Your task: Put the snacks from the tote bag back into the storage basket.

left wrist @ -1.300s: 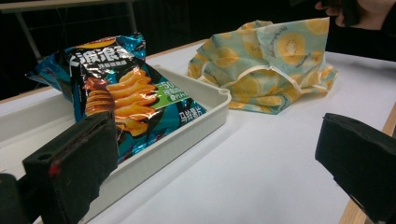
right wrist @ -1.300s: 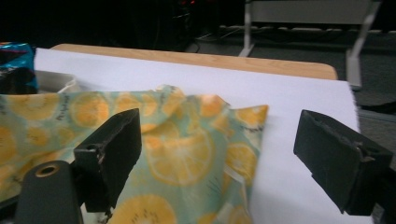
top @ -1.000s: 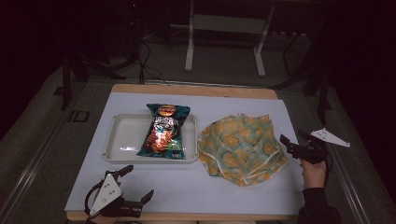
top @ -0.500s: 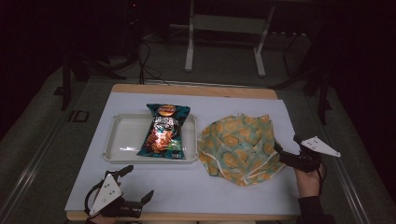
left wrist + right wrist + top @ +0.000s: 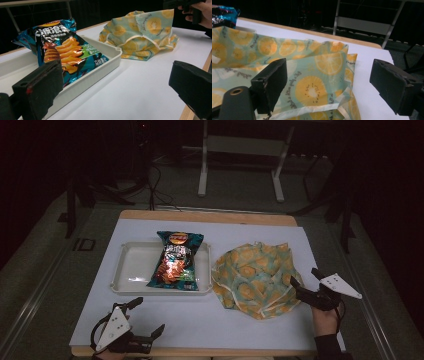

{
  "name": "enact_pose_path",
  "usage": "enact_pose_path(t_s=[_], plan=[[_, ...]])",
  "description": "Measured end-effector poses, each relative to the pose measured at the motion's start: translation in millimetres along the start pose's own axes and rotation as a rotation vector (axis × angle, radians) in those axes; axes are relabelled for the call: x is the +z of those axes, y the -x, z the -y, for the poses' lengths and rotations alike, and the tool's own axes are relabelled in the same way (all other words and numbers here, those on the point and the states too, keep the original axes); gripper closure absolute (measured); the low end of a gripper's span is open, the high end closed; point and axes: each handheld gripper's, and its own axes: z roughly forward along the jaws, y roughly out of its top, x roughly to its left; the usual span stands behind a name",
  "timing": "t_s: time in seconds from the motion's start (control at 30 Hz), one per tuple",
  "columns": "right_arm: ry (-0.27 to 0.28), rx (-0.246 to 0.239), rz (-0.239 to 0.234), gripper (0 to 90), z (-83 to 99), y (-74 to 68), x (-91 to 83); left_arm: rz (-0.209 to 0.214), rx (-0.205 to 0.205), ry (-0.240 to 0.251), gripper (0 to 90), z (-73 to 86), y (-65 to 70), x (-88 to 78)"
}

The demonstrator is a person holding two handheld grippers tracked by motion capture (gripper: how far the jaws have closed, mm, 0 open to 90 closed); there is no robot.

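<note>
Looking down from the high view, the fruit-print bag [image 5: 257, 279] lies crumpled right of the tray [image 5: 131, 270], unopened. Right gripper [image 5: 306, 282] sits at its edge, jaws wide, empty. Left gripper [image 5: 145, 317] idles wide open near the tray. Right gripper view: bag [image 5: 312, 75] between the jaws, not yet grabbed.

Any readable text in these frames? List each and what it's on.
"波浪": large white characters at the top of the chip bag; the first character is cut off.
"50": on the bag's green band; the rest is too blurred.
Script lettering on the fruit-print cloth bag: too small to read.
</note>
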Motion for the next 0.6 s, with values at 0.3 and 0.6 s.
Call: enact_pose_path(t_s=[0.3,0.6], plan=[[-0.002,-0.054,0.002,14.1,3.4,-8.7,1.7,0.009,0.009,-0.006,0.1,0.1,0.4,-1.0],[-0.024,-0.070,0.008,14.2,6.9,-10.6,4.0,0.011,0.009,-0.011,0.1,0.3,0.1,-0.5]])
